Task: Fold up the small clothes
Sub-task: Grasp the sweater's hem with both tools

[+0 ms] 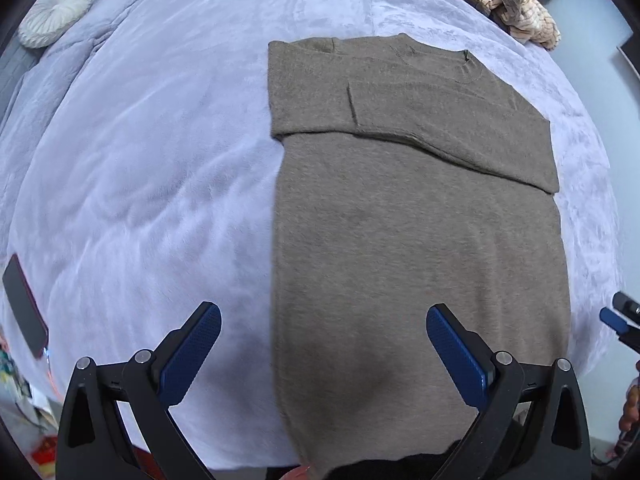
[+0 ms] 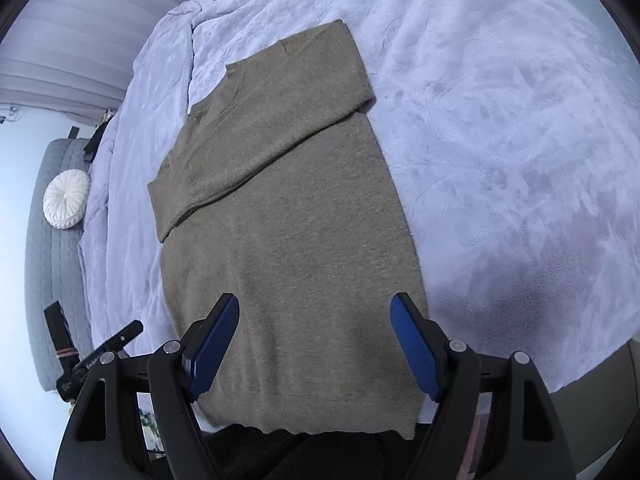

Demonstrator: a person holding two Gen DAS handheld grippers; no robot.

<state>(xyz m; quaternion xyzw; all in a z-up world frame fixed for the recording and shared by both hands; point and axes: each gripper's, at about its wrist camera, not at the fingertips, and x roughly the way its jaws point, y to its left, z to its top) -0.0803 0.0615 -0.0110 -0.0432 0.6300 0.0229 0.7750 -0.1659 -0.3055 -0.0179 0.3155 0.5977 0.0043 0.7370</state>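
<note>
Left gripper (image 1: 323,340): jaws spread wide, nothing between the pads, hovering over the near left edge of the sweater (image 1: 420,260). One blue pad sits over bare blanket (image 1: 140,160), the other over knit.

Right gripper (image 2: 315,332): jaws likewise released and empty, both pads above the lower body of the sweater, close to the hem (image 2: 312,430).

Sweater: brown-grey knit, lying flat on the lavender blanket that covers the bed. Hem hangs at the near bed edge. Sleeves are already turned in and stacked across the chest as a band (image 1: 420,120), so the garment reads as a long narrow rectangle. Neckline at the far end.

Progress (judgement): the side and sleeve folds look complete; the lengthwise fold, hem up toward collar, is not yet made. Both grippers appear placed to take the hem corners.

Periphery: round white cushion (image 1: 54,14), a striped garment pile (image 1: 508,8) at the far end of the bed, dark phone (image 1: 24,306) at the left edge.
</note>
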